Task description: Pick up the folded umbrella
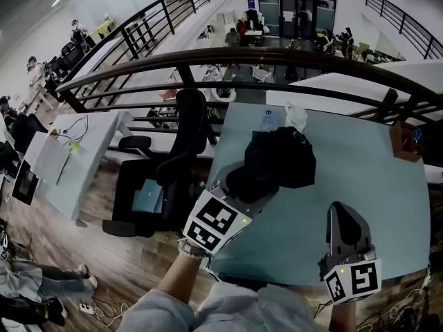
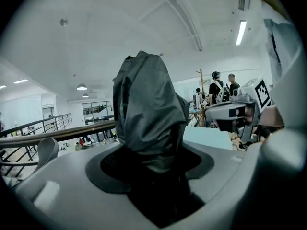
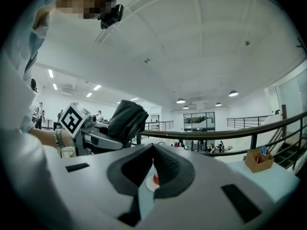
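While aloft in left gripper (image 1: 239, 185), folded umbrella (image 1: 277, 161) over table (image 1: 346, 178); bottle (image 1: 268, 121), railing (image 1: 228, 57) beyond.

Folded umbrella (image 1: 277, 161) sits in the left gripper (image 1: 239, 185), over the table (image 1: 360, 185). From the umbrella:
- right gripper (image 1: 344, 213) at 5 o'clock, apart
- wooden box (image 1: 405, 142) at 3 o'clock, on the table edge
- bottle (image 1: 269, 121) at 12 o'clock, just behind
- chair (image 1: 173, 164) at 9 o'clock, off the table
- railing (image 1: 242, 57) beyond
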Motion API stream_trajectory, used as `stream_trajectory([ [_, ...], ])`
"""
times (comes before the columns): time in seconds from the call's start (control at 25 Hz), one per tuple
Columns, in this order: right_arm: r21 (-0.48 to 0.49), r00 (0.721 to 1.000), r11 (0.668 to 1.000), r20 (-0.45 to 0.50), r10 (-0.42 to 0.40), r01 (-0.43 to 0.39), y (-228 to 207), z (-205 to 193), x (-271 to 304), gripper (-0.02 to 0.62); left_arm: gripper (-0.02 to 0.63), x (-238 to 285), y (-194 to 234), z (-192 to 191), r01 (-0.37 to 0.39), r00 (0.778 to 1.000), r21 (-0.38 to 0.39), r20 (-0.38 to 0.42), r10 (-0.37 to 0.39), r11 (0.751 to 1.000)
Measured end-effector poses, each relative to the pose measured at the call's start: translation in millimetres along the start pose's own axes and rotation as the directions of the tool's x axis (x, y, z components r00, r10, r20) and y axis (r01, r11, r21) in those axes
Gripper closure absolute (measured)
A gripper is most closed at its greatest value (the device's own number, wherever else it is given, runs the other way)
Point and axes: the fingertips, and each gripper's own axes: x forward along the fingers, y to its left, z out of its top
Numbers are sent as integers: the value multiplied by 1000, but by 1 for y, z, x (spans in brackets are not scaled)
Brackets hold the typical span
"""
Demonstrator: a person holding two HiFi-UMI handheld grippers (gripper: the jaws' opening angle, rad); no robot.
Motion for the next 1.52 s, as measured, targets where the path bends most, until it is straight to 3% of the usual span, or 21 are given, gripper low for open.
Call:
stream_trajectory([
  [0.28,-16,999,1000,39,6,-6,-8,13,-2,595,316,-26,0,29,-54,990,-82,124,64,995],
  [0.8,-45,996,999,80,30,-27,-13,28,2,595,316,-67,-9,56,-79,955,-204,265,133,976],
  [0.96,-46,996,998,84,33,-29,-10,30,2,595,316,-81,-7,57,-103,951,-242,261,167,965],
  [1.52,-35,995,999,100,20,-16,-14,32,8,595,316,-114,-3,50,-161,925,-263,296,238,951],
])
